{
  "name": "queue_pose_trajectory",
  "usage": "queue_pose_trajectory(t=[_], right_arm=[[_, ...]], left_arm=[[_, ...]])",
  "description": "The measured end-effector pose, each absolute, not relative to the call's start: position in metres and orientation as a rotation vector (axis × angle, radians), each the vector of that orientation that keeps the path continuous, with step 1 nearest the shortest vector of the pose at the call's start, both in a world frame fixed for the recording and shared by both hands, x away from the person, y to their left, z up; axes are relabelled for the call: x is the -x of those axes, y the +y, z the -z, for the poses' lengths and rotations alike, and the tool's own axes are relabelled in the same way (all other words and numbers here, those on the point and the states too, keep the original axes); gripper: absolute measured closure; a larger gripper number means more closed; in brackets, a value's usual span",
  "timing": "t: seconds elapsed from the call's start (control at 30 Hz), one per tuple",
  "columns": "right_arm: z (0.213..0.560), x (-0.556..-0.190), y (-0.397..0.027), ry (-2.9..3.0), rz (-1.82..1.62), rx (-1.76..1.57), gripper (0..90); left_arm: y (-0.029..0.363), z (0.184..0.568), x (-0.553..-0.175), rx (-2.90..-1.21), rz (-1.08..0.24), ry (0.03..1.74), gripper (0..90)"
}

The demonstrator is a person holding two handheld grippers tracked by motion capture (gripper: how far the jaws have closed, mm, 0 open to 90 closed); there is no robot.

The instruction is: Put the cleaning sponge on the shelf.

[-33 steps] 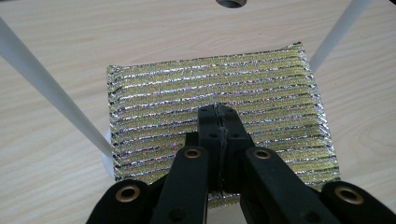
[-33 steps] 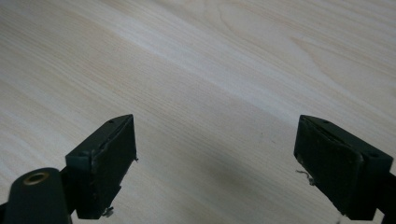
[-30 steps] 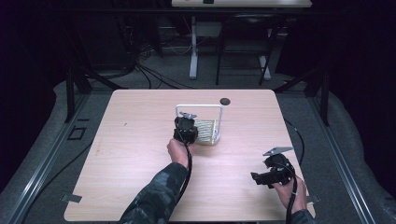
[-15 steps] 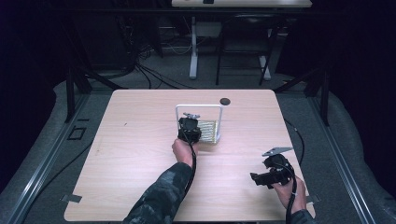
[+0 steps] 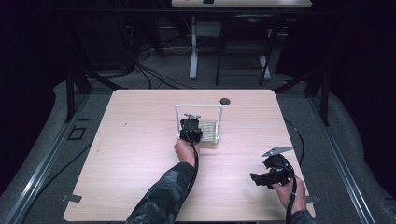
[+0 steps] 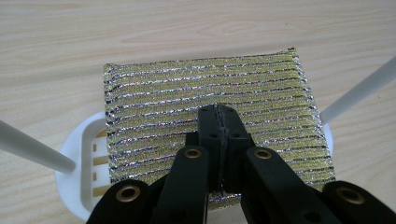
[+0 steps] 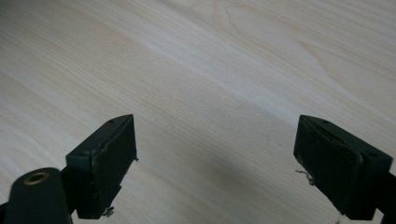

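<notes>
Dark room, pale wood tabletop. High view: left gripper has edged forward over the white wire-handled soap dish; right gripper idles near the front right corner. Left gripper view: jaws closed flat against the metallic scouring pad on the dish, seemingly not pinching it. Right gripper view: jaws wide over bare wood.

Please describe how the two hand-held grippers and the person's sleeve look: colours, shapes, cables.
Both the left gripper and the right gripper are black, each trailing a black cable. The right gripper carries a grey three-cornered plate. Its jaws are flat black blocks on arms with brass-coloured rivets. The left sleeve has a dark camouflage pattern.
</notes>
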State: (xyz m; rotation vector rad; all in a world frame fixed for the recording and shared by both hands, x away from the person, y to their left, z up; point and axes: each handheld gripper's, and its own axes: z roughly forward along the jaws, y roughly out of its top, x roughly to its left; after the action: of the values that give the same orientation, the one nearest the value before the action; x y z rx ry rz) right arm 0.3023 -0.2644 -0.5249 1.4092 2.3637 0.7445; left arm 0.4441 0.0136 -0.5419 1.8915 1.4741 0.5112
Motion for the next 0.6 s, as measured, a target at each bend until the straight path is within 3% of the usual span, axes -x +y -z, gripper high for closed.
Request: queue_pose_trajectory(t=[0.33,0.6], right_arm=[[0.5247,-0.3022,-0.2646,2.365,-0.743,-1.408,12.6],[0.5242,-0.3022,-0.2649,2.365,-0.742,-1.409,12.6]], left_arm=[[0.012,0.543,-0.4452,-1.898,-0.535,1.485,88.4],[0.0111,0.5424,-0.4454,-1.912,-0.536,1.479,81.0]])
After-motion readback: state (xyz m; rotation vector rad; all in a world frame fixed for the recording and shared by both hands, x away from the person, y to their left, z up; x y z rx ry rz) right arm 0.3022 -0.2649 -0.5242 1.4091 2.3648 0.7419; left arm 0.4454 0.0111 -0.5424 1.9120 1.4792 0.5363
